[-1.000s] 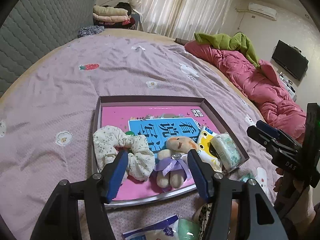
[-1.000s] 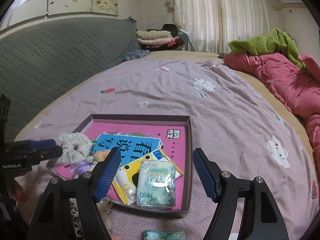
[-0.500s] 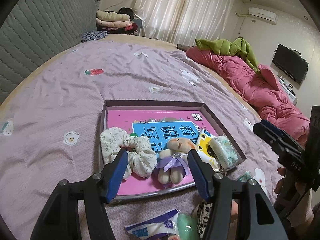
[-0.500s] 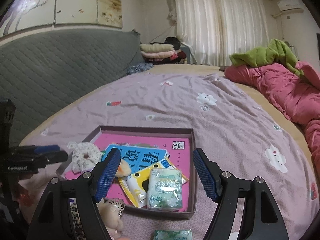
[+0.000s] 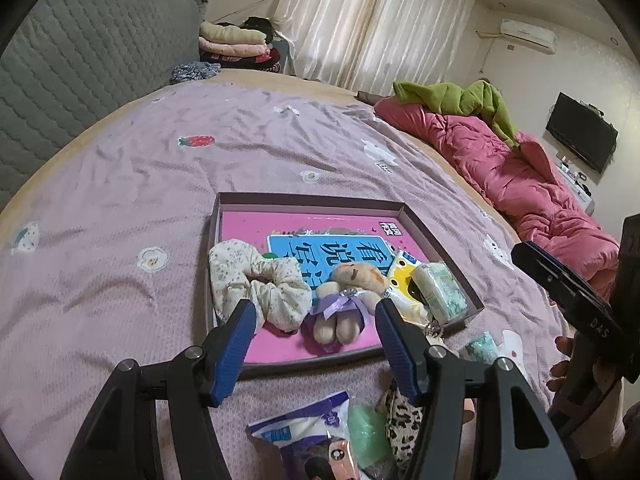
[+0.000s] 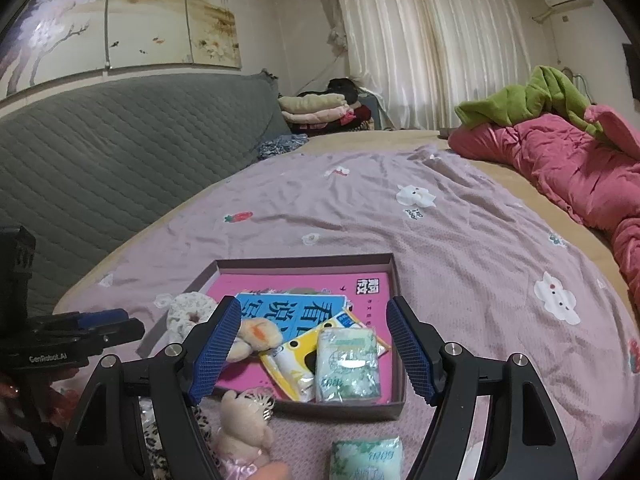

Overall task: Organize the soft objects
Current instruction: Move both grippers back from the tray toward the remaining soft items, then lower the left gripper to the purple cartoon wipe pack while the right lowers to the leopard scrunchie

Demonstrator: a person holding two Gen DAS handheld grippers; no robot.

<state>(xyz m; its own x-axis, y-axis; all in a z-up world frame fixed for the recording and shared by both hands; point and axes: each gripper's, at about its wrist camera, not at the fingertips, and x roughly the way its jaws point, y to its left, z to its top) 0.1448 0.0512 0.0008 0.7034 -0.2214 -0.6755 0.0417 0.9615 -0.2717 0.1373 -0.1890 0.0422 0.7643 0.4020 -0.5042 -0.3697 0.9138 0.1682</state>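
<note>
A shallow box [image 5: 308,199] [image 6: 396,406] on the purple bedspread holds a floral scrunchie [image 5: 256,284] [image 6: 188,314], a small plush bear with a purple bow [image 5: 346,300] [image 6: 256,336], a yellow packet [image 5: 404,272] [image 6: 304,354] and a green tissue pack [image 5: 440,290] [image 6: 346,364]. My left gripper [image 5: 314,344] is open and empty, just in front of the box. My right gripper [image 6: 310,350] is open and empty above the box's near end. Outside the box lie a second plush bear [image 6: 242,426], a green tissue pack [image 6: 366,458] and a white-blue packet [image 5: 298,426].
A leopard-print item [image 5: 404,424] and a pale green piece [image 5: 368,434] lie near the loose items. A pink quilt [image 5: 516,176] with a green blanket [image 5: 460,100] lies along the right. The grey headboard [image 6: 100,160] and folded clothes [image 6: 316,108] are at the back.
Both grippers have drawn back and risen from the box, so it looks smaller and more loose items show in front. Both stay open.
</note>
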